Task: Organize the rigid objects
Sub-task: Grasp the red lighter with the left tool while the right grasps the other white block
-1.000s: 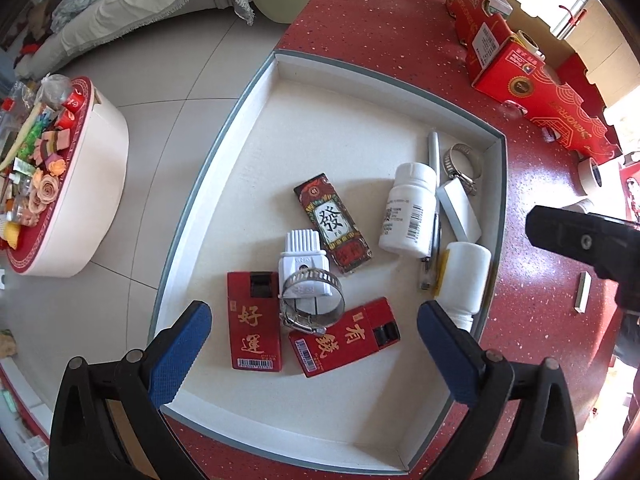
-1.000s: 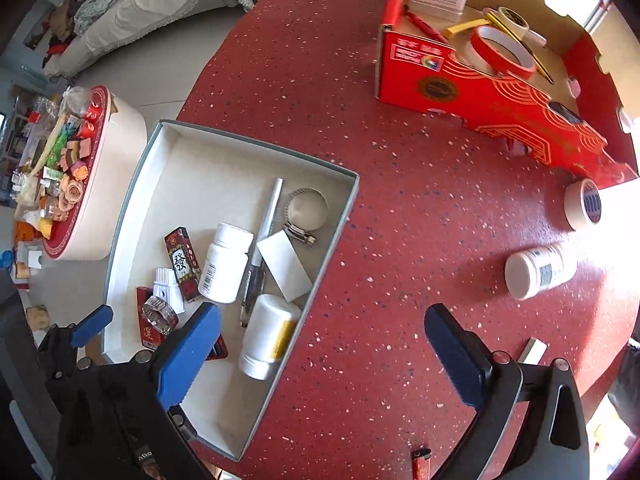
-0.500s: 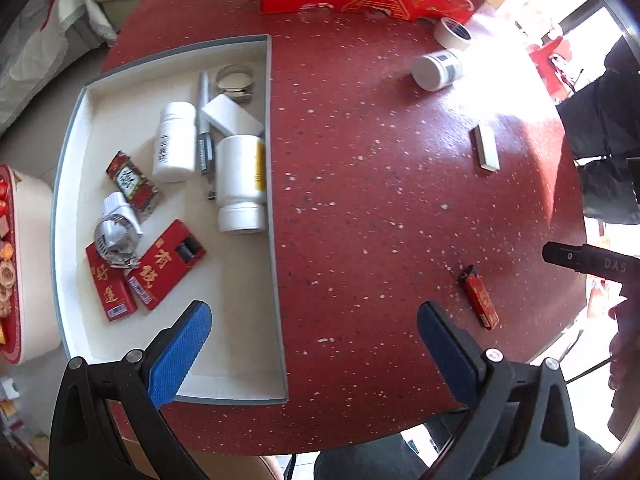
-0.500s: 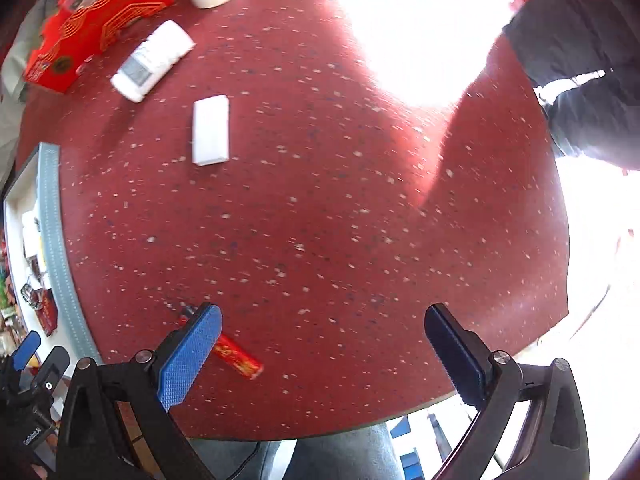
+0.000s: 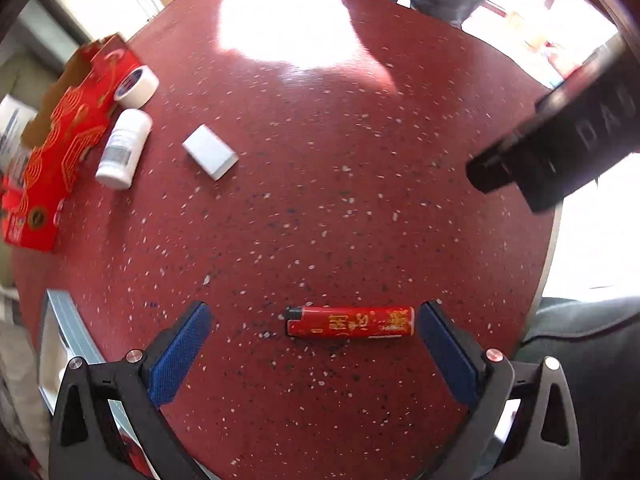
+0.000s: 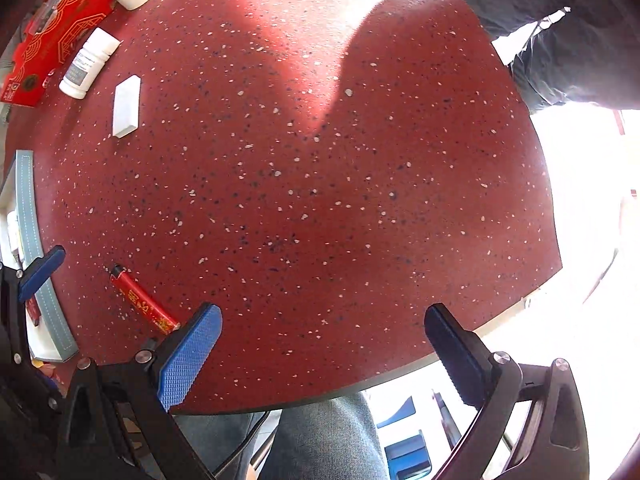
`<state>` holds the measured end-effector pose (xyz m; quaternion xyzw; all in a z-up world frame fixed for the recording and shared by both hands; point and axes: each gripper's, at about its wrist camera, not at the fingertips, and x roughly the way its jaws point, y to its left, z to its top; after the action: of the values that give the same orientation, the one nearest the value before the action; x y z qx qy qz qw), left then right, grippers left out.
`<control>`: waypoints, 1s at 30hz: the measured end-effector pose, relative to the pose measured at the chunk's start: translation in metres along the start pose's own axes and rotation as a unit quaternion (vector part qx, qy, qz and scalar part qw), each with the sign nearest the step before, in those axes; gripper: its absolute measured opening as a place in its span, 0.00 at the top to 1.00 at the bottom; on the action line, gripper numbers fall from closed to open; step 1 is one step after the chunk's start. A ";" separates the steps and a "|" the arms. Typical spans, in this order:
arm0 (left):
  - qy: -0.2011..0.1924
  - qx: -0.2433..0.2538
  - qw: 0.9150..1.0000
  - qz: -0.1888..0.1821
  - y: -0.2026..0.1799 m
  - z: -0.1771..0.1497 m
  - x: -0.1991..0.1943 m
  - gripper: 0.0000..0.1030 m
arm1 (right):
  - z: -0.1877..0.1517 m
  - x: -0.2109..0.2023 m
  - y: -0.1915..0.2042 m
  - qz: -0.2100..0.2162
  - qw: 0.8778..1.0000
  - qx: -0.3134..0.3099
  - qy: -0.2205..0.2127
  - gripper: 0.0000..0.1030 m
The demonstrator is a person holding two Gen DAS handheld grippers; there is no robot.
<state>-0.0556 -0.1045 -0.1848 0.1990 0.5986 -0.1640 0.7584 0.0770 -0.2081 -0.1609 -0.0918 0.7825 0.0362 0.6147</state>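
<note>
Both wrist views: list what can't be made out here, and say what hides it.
- Tray contents: right wrist view, cut off by the left edge and the left gripper.
- Red carton contents: left wrist view, seen side-on, motion-blurred, cut by the edge.
- Pill bottle label text: both views, too small.
- Far table edge: left wrist view, washed out by glare.
- Right gripper in the left wrist view: only a blurred black body.

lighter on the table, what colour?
Red with gold characters and a black tip; the lighter shows best in the left wrist view.
</note>
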 end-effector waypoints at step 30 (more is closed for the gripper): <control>0.037 -0.255 0.966 -0.031 0.136 -0.047 0.017 0.22 | 0.001 -0.006 0.022 0.033 0.999 -0.042 -0.005 0.01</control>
<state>-0.0253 0.0371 -0.1964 -0.0139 0.6545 -0.0220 0.7557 0.0754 -0.1854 -0.1565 -0.0913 0.7800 0.0895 0.6126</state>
